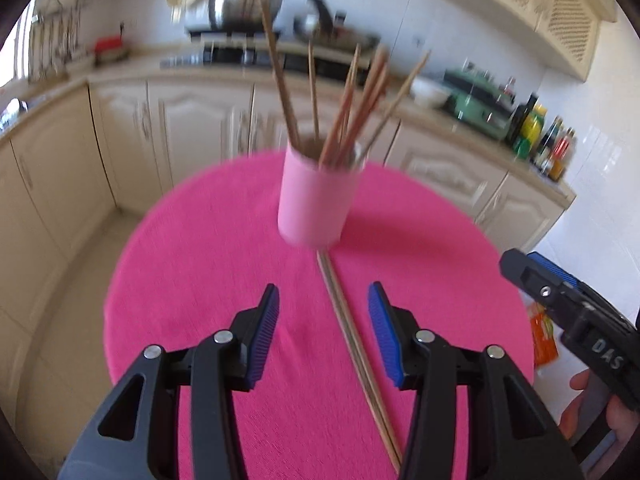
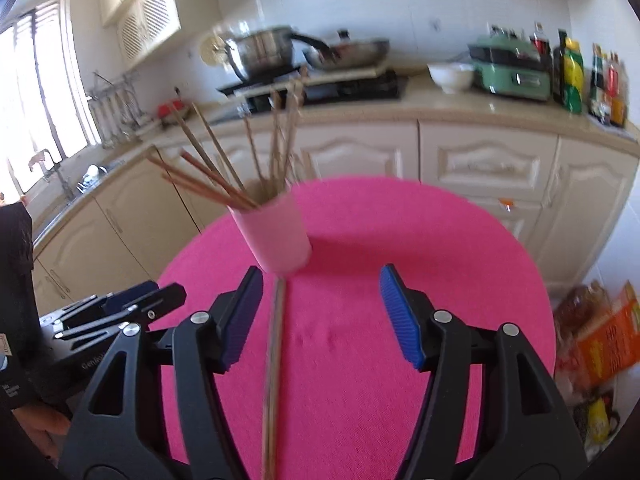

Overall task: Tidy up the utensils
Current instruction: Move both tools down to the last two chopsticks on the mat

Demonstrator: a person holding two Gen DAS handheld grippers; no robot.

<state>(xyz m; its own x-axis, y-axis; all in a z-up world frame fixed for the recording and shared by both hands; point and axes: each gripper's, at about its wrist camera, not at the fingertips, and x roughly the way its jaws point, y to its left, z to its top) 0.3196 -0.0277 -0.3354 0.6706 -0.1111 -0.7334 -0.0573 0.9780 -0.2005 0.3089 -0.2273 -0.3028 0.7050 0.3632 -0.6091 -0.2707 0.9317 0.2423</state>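
A pink cup point(image 1: 316, 200) stands on the round pink table point(image 1: 192, 264) and holds several wooden chopsticks point(image 1: 352, 108). A pair of chopsticks point(image 1: 352, 332) lies flat on the table, running from the cup's base toward me. My left gripper point(image 1: 323, 332) is open and empty above the table, with the lying pair between its fingers, nearer the right one. In the right wrist view the cup point(image 2: 276, 232) and the lying pair point(image 2: 274, 356) show too. My right gripper point(image 2: 320, 316) is open and empty, the pair close to its left finger.
Kitchen counters with cream cabinets point(image 1: 192, 120) ring the table. A stove with pots point(image 2: 280, 56), a white bowl point(image 2: 450, 74), a green appliance point(image 2: 510, 72) and bottles point(image 2: 572, 76) stand on the counter. Bags and an orange box point(image 2: 608, 340) lie on the floor at the right.
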